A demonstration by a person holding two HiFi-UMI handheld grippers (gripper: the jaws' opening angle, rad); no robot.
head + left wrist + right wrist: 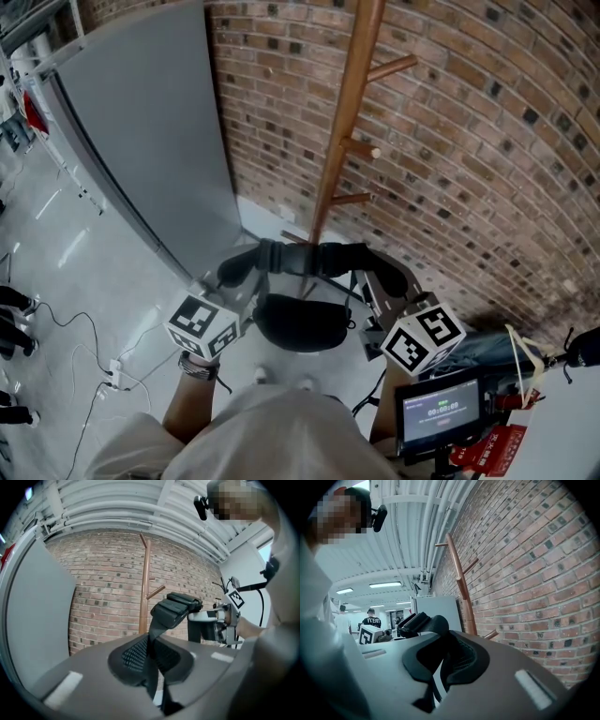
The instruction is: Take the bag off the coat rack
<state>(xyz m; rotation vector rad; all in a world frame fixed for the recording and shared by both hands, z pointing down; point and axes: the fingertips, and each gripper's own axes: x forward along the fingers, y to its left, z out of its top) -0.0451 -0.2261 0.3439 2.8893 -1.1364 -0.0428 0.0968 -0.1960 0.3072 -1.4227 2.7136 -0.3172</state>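
The wooden coat rack stands against the brick wall, and its visible pegs are bare. A black bag hangs by its strap between my two grippers, in front of the pole's foot. My left gripper is shut on the strap's left end and my right gripper on its right end. In the left gripper view the strap runs from the shut left gripper up to a padded part, with the rack behind. In the right gripper view the right gripper pinches the strap.
A large grey panel leans left of the rack. A small screen on a stand and red tags sit at lower right. Cables and a power strip lie on the floor at left. People stand far off.
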